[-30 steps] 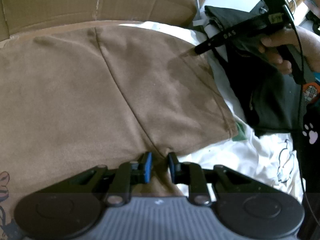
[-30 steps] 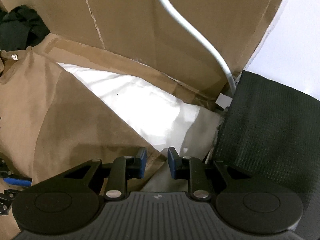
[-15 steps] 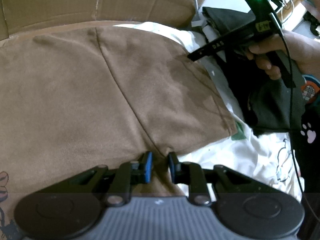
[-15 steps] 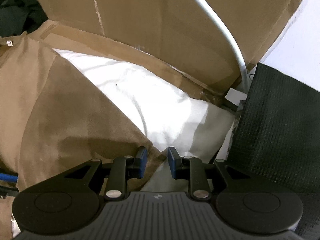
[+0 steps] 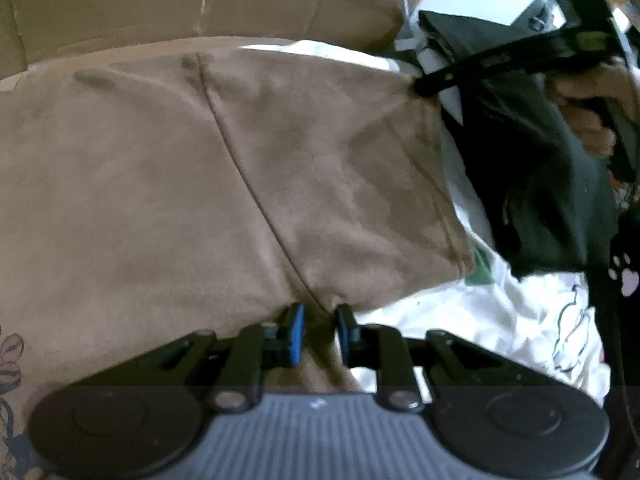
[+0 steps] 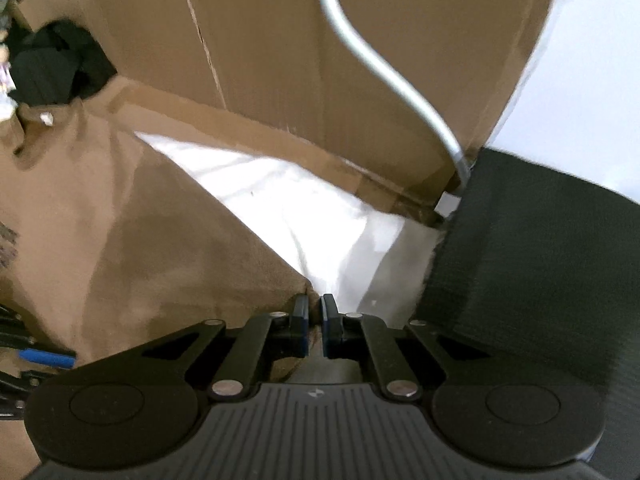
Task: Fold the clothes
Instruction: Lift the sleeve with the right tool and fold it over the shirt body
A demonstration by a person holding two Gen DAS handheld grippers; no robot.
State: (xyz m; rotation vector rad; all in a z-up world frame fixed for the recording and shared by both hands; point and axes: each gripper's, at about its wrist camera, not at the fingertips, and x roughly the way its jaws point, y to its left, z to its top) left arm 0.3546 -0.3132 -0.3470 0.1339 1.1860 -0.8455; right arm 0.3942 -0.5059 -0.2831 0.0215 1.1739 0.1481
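Brown, soft-napped cloth fills both views: one brown garment (image 5: 248, 184) spread over a white sheet (image 6: 280, 208), cardboard (image 6: 280, 60) standing behind it.

Right tongs (image 6: 314, 320): blue pads nearly together, a corner of the brown cloth pinched between them. Seen from the left camera, the tip meets the garment's far right corner, and creases run from it, which suggests the cloth is being drawn taut. A hand (image 5: 584, 120) grips the handle.

Left tongs (image 5: 319, 330): pads a little apart, with the near edge of the garment bunched between them at the seam. Whether they press the cloth cannot be told.

Purpose, as judged: two grips on opposite edges let the panel be lifted and carried over as one fold.

Nearby: dark clothes (image 5: 540, 184) to the right; a dark mesh panel (image 6: 540, 260); a grey cable (image 6: 384, 68).

Change from a second ago: the right pads have closed from a clear gap onto the corner, and that tool has moved further right. The left grip is unchanged.
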